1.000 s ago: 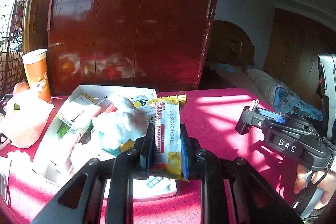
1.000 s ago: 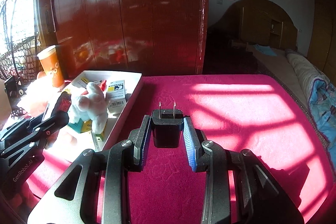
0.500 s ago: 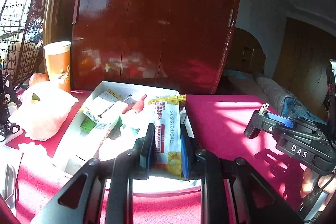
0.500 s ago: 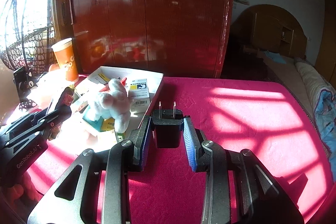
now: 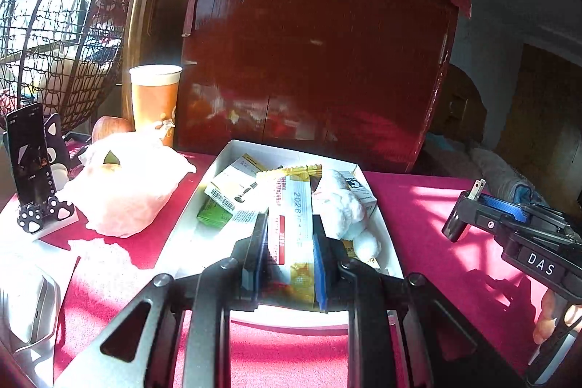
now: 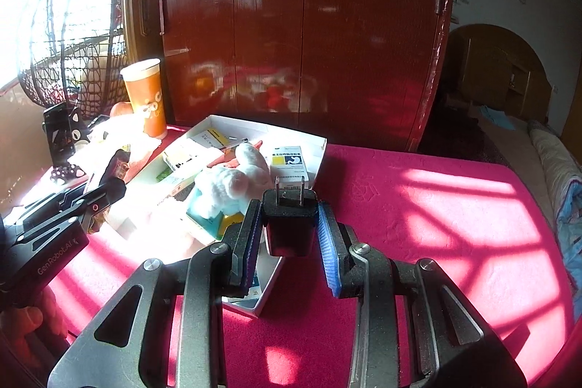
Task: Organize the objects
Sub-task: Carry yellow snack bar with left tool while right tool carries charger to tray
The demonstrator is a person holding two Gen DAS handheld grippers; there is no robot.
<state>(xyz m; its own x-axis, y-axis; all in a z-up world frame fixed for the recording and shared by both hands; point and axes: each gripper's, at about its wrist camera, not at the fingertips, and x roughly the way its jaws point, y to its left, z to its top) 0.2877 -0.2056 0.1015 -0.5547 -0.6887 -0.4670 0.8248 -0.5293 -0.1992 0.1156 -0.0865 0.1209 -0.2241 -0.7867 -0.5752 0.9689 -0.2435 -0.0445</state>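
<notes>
My left gripper (image 5: 287, 242) is shut on a yellow and white snack packet (image 5: 293, 224) and holds it over the near end of a white box (image 5: 291, 150). The box holds medicine cartons (image 5: 232, 195) and a white plush toy (image 5: 342, 206). My right gripper (image 6: 289, 224) is shut on a black plug adapter (image 6: 289, 224), prongs up, above the box's near right corner (image 6: 269, 282). It also shows in the left wrist view (image 5: 469, 206), to the right of the box. The plush toy (image 6: 232, 184) and a carton (image 6: 289, 160) show in the right wrist view.
The table has a pink cloth (image 6: 418, 206). Left of the box lie a pink plastic bag (image 5: 123, 184), an orange paper cup (image 5: 154, 100), an apple (image 5: 109, 128) and a phone on a cat stand (image 5: 32, 162). A dark red wardrobe (image 5: 309, 42) stands behind.
Both grippers have moved left toward the box with their loads. The left one now holds the packet over the box; the right one has reached the box's near right corner.
</notes>
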